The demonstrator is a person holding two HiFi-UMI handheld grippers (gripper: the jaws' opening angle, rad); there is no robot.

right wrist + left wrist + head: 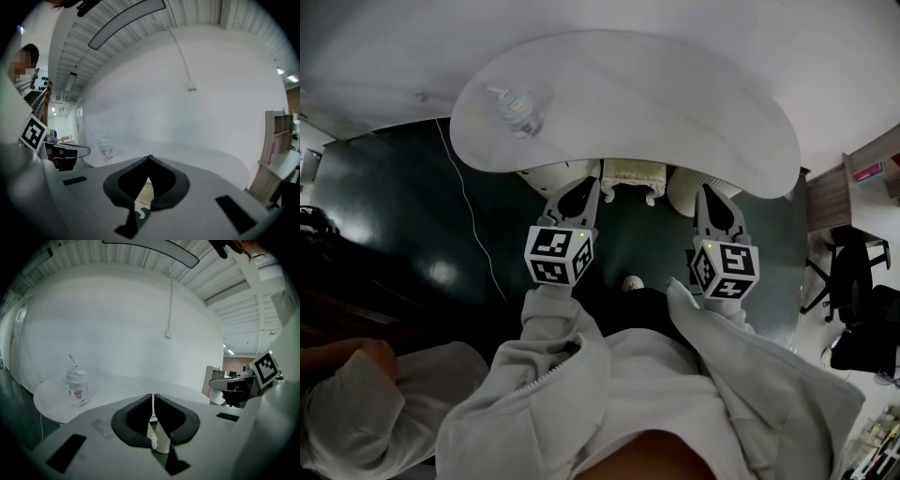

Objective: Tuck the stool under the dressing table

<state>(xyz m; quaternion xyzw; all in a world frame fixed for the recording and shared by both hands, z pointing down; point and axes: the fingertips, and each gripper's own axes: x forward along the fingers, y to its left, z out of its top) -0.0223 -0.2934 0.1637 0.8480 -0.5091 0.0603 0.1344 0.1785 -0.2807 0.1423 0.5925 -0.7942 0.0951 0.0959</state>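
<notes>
Stool sits partly beneath dressing table. Left gripper and right gripper flank it, jaws pressed together, empty. Judged rigid, lightish; push seat rim evenly.

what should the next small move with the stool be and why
Probably a short nudge forward. The stool sits mostly beneath the dressing table, but its near edge shows past the tabletop. The left gripper and right gripper are shut, flanking it, so pushing seems likelier than regrasping.
</notes>
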